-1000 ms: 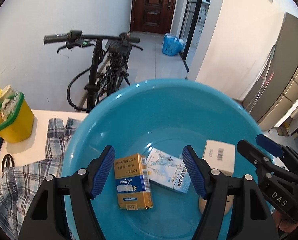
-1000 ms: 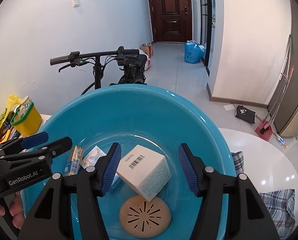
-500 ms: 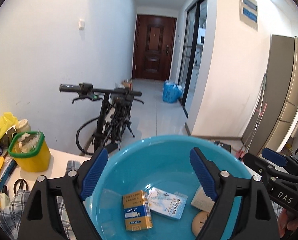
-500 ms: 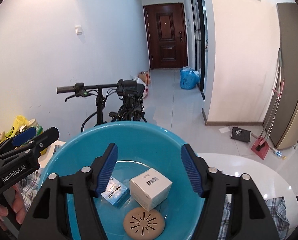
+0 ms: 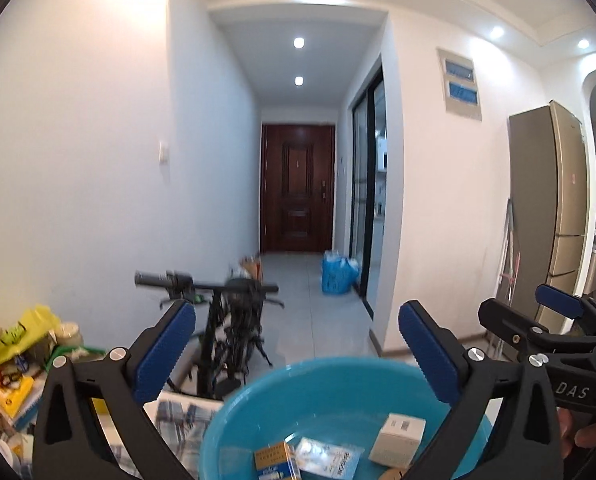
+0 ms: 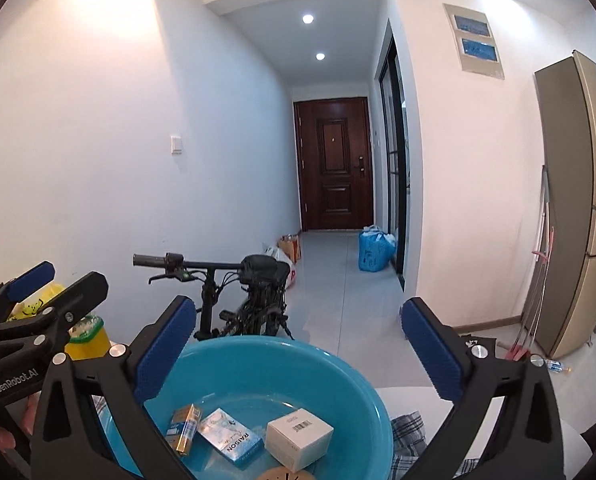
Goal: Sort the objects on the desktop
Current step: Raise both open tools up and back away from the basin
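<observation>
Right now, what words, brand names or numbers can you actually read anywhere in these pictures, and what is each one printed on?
"RAISON": side of the light blue box in the blue basin.
"GenRobot.AI": body of the left tool, seen from the right wrist.
"DAS": body of the right tool, seen from the left wrist.
Barcode label on the white box: digits too small to read.
Print on the gold pack: too blurred to read.

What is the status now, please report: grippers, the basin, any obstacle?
Left gripper open, empty. Right gripper open, empty. Blue basin holds three boxes and a tan disc. Nothing in the way.
</observation>
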Motion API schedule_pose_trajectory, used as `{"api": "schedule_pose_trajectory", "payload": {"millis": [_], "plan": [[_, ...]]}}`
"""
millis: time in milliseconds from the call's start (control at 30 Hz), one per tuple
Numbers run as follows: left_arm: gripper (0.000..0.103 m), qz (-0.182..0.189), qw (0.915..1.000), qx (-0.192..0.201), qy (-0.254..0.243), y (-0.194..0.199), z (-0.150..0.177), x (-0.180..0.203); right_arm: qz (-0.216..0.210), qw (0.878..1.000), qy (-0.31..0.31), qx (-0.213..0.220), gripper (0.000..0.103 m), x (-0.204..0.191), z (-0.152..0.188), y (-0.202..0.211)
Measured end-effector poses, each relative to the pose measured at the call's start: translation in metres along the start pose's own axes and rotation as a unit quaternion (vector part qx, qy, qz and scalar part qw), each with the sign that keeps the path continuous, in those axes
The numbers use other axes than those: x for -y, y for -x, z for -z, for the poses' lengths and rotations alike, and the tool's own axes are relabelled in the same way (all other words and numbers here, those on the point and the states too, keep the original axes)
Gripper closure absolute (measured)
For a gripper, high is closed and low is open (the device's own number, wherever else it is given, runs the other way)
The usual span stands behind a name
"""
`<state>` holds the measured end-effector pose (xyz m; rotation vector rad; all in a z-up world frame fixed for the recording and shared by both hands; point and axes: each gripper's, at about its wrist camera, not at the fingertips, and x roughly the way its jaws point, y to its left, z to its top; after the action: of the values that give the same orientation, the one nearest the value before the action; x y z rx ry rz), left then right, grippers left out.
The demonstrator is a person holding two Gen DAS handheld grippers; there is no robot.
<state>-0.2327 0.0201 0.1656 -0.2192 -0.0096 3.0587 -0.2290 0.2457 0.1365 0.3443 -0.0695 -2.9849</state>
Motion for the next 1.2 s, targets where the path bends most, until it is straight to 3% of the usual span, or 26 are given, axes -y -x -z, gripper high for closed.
{"api": "schedule_pose_trajectory", "payload": {"millis": [267, 500, 700, 1033, 1200], "plan": [[0.000, 0.010, 0.9995, 0.030, 0.010, 0.033, -0.018, -0.002, 0.007, 0.998, 0.000, 0.063, 0.001, -0.005, -0.020, 0.034], [0.000, 0.002, 0.9965, 0.080, 0.022, 0.071, -0.031, -0.009, 0.007, 0.991, 0.004, 0.137, 0.001, -0.014, -0.032, 0.080], [0.000, 0.003, 0.9923, 0.122, 0.021, 0.100, -0.037, -0.010, -0.001, 0.987, -0.003, 0.159, 0.000, -0.017, -0.036, 0.103], [0.000, 0.007, 0.9925, 0.122, 0.010, 0.114, -0.040, -0.008, -0.001, 0.987, -0.004, 0.162, 0.000, -0.015, -0.036, 0.115], [0.000, 0.024, 0.9905, 0.133, 0.027, 0.136, -0.043, -0.011, -0.004, 0.986, 0.000, 0.167, 0.000, -0.017, -0.037, 0.128]]}}
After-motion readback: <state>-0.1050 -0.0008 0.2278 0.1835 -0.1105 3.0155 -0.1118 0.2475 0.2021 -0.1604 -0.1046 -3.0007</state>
